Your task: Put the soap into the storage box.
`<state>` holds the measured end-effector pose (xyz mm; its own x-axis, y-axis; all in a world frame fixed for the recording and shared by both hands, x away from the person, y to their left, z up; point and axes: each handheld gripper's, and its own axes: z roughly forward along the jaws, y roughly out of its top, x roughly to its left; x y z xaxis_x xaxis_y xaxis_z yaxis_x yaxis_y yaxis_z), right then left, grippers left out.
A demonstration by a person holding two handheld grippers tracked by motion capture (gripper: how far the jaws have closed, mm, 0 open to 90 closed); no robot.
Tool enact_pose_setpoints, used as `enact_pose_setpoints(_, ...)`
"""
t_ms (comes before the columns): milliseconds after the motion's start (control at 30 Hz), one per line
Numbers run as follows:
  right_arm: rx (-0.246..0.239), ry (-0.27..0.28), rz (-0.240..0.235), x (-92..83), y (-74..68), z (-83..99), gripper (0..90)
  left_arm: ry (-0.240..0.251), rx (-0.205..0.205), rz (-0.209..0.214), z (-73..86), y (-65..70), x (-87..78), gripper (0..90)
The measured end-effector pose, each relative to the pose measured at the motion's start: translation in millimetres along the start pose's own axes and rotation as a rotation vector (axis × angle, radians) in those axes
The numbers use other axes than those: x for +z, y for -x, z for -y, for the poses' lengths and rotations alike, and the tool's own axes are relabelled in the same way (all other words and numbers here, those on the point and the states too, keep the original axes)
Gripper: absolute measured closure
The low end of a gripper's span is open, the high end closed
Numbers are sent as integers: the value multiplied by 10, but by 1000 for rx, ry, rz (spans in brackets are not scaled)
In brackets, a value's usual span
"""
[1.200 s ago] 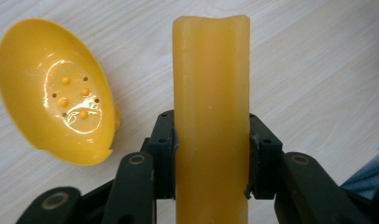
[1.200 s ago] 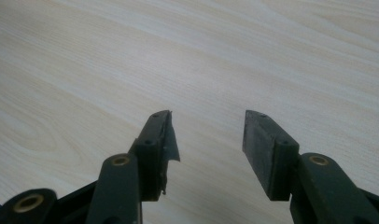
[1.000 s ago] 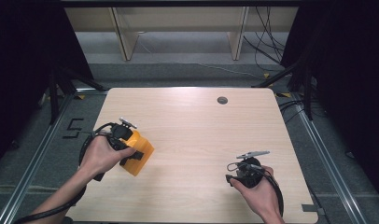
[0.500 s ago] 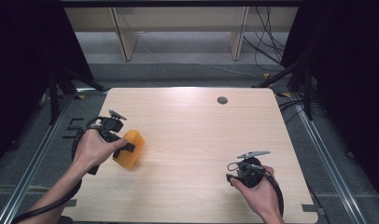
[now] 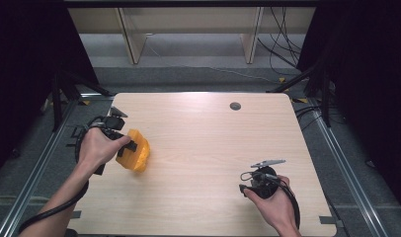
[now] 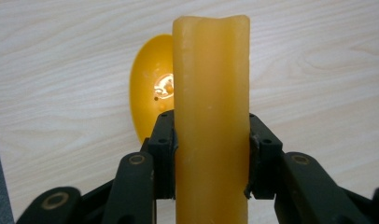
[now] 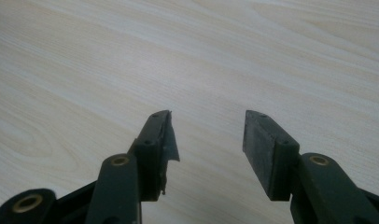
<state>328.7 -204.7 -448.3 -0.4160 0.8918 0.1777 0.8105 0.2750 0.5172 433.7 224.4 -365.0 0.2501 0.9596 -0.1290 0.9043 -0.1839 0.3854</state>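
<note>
On the left of the wooden table (image 5: 203, 133) my left gripper (image 5: 131, 146) is shut on a yellow-orange object (image 5: 138, 158), which it holds just above the tabletop. In the left gripper view its black jaws clamp a thick upright bar of that object (image 6: 211, 93) from both sides, left gripper (image 6: 211, 154). A rounded yellow bowl-like part (image 6: 148, 88) shows behind the bar. Near the front right, my right gripper (image 5: 253, 185) rests in the person's hand. In the right gripper view the right gripper (image 7: 208, 137) stands open over bare wood, nothing between its pads.
A small dark round hole (image 5: 235, 106) sits near the table's far edge. Beyond the table stand pale shelf legs (image 5: 132, 42), with cables (image 5: 282, 54) on the floor. Metal rails (image 5: 346, 163) run along both sides.
The left hand has carried the yellow-orange object a little to the left and away from the person, turning it slightly. The right hand and its gripper have kept still.
</note>
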Motion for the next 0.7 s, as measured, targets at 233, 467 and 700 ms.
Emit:
enact_pose_setpoints(233, 17, 2, -16, -6, -2, -1, 521, -13, -10, -52, -84, -54, 107, 608)
enact_pose_setpoints(467, -1, 1, 0, -2, 0, 0, 521, -17, -23, -44, -122, -50, 202, 608)
enact_pose_setpoints(700, 12, -1, -22, -9, -2, -1, 520, -32, -22, -58, -136, -51, 259, 608)
